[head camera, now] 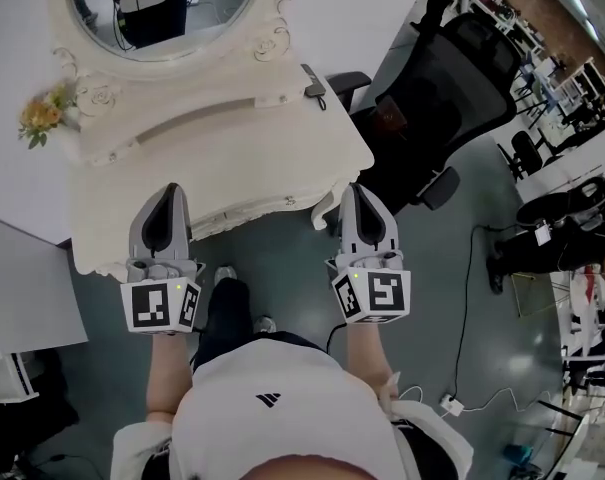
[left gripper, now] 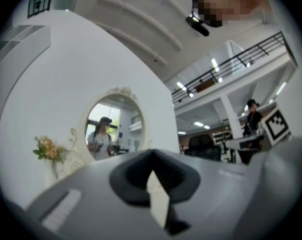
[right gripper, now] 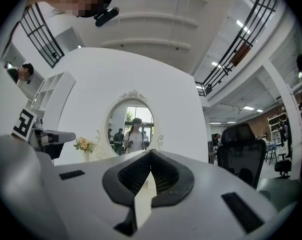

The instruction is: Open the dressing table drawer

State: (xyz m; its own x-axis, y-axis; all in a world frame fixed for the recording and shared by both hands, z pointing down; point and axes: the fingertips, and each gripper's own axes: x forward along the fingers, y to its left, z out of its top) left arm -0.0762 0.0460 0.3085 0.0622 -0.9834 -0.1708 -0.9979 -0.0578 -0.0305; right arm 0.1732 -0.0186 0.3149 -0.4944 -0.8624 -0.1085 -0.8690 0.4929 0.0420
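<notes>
A white carved dressing table (head camera: 232,138) with an oval mirror (head camera: 162,8) stands against the wall in front of me. Its scalloped front apron (head camera: 252,211) shows between the two grippers; no drawer handle is visible. In the head view my left gripper (head camera: 168,190) overlaps the table's front edge at the left, its jaws shut and empty. My right gripper (head camera: 359,190) sits by the table's right front corner, also shut on nothing. Both gripper views look level at the mirror (right gripper: 133,126), with the left gripper (left gripper: 151,153) and right gripper (right gripper: 151,153) tips together.
A vase of yellow flowers (head camera: 42,116) stands on the table's left end and a small black object (head camera: 315,88) at its back right. A black office chair (head camera: 452,98) stands close to the table's right side. Cables and a power strip (head camera: 452,404) lie on the floor.
</notes>
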